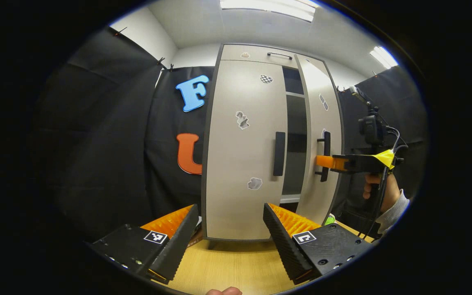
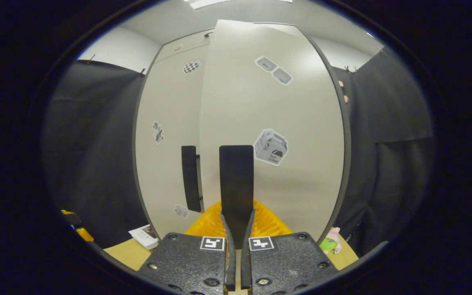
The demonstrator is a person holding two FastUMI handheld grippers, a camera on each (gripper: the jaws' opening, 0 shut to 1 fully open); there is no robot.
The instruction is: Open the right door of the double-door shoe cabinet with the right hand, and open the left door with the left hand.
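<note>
The beige double-door shoe cabinet (image 1: 240, 196) stands on the table straight ahead in the left gripper view. Its left door (image 1: 242, 94) is closed, its dark vertical handle (image 1: 279, 153) untouched. My left gripper (image 1: 230, 209) is open, low in front of that door and well short of the handle. The right door (image 1: 320, 119) is swung partly outward, leaving a dark gap (image 1: 295, 135) beside it. My right gripper (image 1: 323, 162), held by a hand (image 1: 383, 192), is clamped on the right door's handle (image 1: 325, 141). In the right gripper view the handle (image 2: 236, 176) runs up from between the shut right gripper (image 2: 238, 214).
The cabinet rests on a light wooden table (image 1: 228, 266). A top drawer with a bar handle (image 1: 279, 55) sits above the doors. A small booklet (image 2: 146, 237) lies at the cabinet's left foot, and a green and pink toy (image 2: 330, 241) at its right. Black cloth walls surround the booth.
</note>
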